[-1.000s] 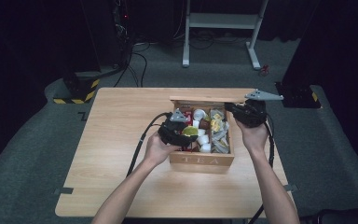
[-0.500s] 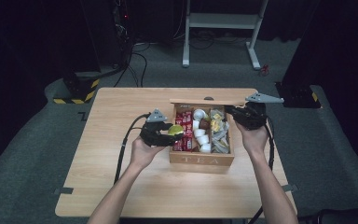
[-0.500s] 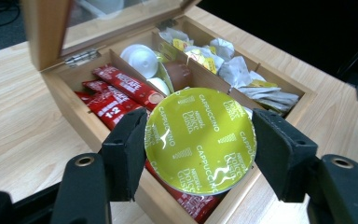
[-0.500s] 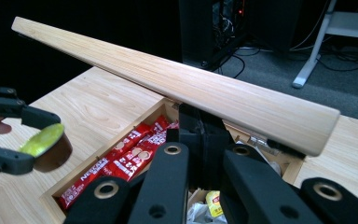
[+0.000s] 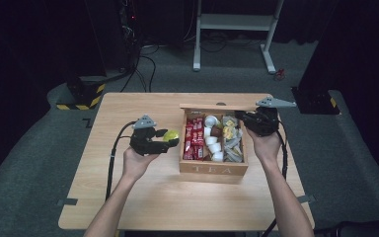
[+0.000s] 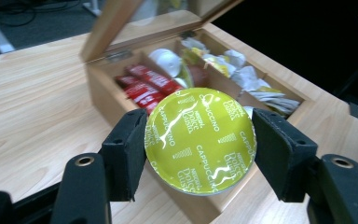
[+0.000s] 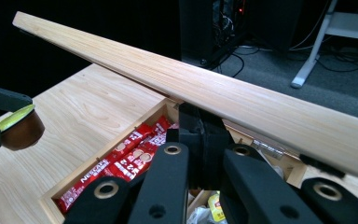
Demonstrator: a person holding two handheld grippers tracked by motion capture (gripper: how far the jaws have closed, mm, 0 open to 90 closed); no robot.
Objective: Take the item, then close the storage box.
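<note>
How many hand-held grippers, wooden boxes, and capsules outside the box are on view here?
Hand-held grippers: 2 (left hand-held gripper, right hand-held gripper)
Wooden box: 1
Capsule outside the box: 1
Total: 4

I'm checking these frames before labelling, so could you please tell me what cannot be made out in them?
- Capsule body: left gripper view, hidden behind its own foil lid.
- Tea box white pods: high view, too small to read.
- Right claw tips: right gripper view, under the lid, contact unclear.
</note>
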